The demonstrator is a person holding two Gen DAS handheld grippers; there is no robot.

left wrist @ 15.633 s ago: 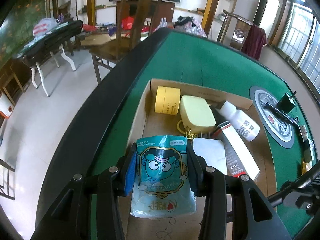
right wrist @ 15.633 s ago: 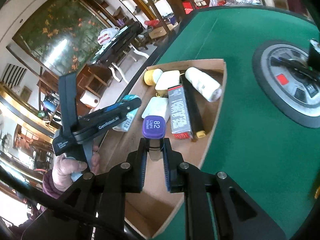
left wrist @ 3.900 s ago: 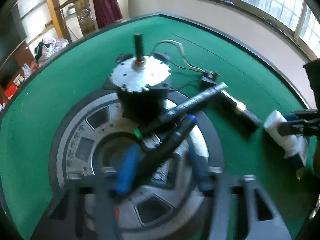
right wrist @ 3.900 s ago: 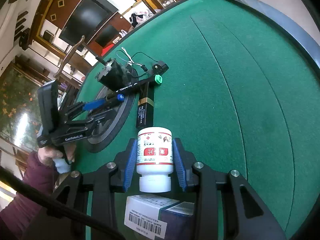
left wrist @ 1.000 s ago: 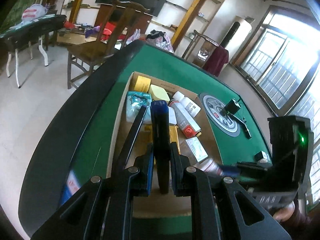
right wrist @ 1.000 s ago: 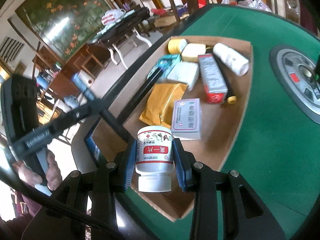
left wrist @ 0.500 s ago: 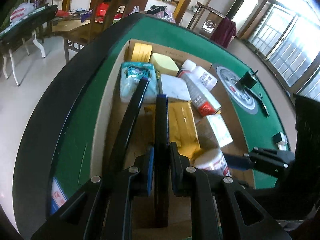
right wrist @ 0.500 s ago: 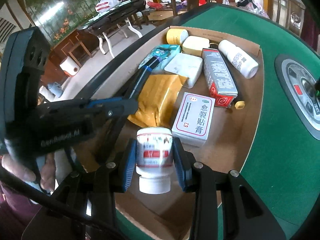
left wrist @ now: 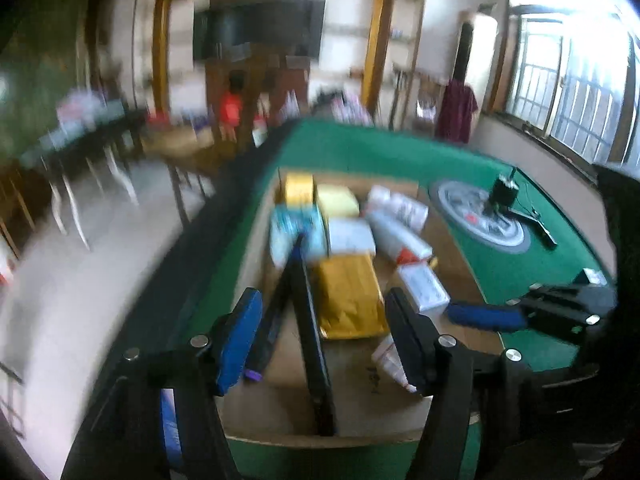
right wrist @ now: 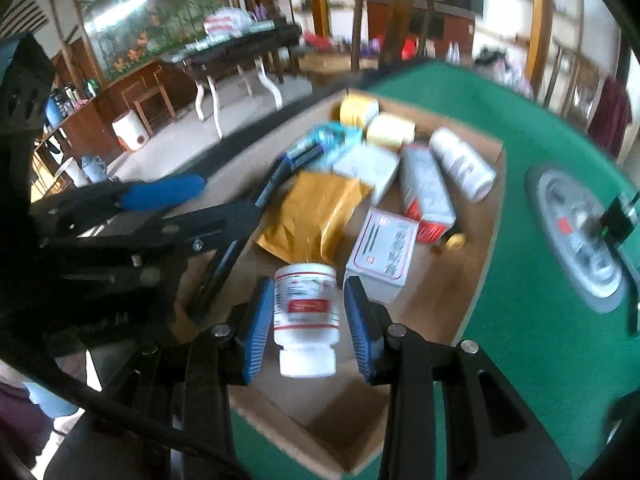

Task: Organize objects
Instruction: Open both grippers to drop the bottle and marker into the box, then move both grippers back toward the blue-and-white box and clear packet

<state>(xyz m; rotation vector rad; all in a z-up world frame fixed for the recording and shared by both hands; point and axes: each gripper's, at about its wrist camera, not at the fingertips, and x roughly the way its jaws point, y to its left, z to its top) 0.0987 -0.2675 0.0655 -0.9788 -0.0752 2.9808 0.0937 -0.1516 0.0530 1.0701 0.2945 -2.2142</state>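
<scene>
My right gripper (right wrist: pixel 308 316), pads apart, flanks the pill bottle (right wrist: pixel 306 308) over the cardboard tray (right wrist: pixel 486 236); my left gripper (left wrist: pixel 320 340) gapes around two markers (left wrist: pixel 310 320). Risk: the unclamped bottle may roll against the medicine box (right wrist: pixel 382 254) just ahead.

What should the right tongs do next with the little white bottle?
Probably draw the right tongs straight back, away from the bottle. Their pads seem to stand slightly apart from it, and it appears to lie inside the cardboard box, beside the white packet, so it looks let go.
</scene>
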